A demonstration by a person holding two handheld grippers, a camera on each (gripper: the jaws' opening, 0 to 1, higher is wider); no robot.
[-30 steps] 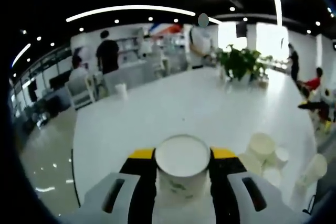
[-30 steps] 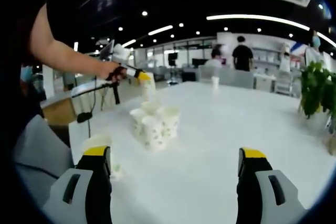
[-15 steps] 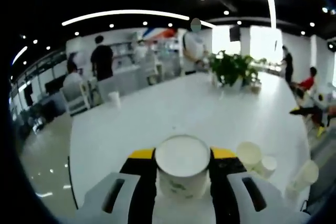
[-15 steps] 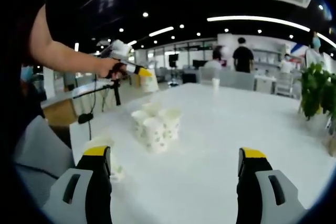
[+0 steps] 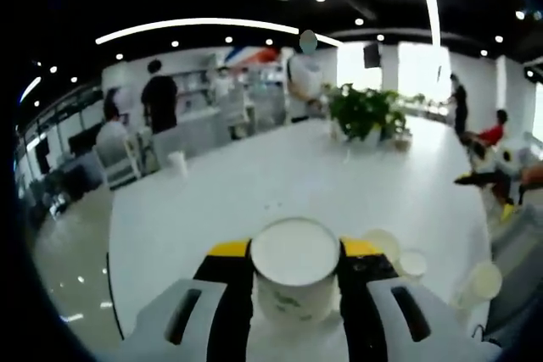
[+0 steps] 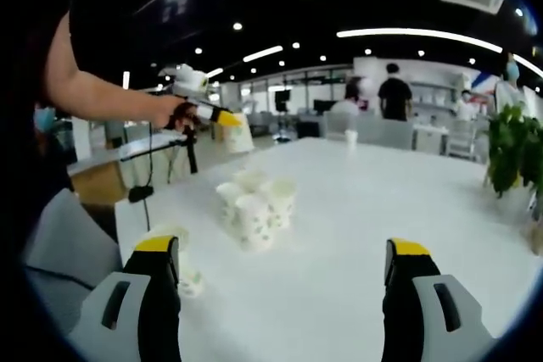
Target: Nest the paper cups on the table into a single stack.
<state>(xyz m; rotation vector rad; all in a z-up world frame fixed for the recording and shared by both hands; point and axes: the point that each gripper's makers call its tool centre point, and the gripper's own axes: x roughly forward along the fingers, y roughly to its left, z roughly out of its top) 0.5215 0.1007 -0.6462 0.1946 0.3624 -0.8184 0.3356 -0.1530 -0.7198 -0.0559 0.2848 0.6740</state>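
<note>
My left gripper (image 5: 295,247) is shut on a white paper cup (image 5: 294,280) with a green leaf print, held upright above the white table (image 5: 280,180). In the right gripper view that same gripper (image 6: 222,119) hangs in the air at the left with the cup (image 6: 238,135), held by a person's arm (image 6: 102,95). Below it a cluster of upright paper cups (image 6: 254,205) stands on the table. Another cup (image 6: 174,252) sits beside my right gripper's left jaw. My right gripper (image 6: 284,264) is open with nothing between its jaws. Loose cups (image 5: 386,247) show at the lower right of the left gripper view.
A potted plant (image 5: 363,114) stands at the table's far side, also at the right edge (image 6: 509,146) of the right gripper view. A lone cup (image 5: 177,163) sits near the far table edge. People and chairs (image 5: 119,146) are beyond the table.
The left gripper has risen a little higher with its cup, and its view has swung so the plant and loose cups shifted left. The right gripper has stayed still.
</note>
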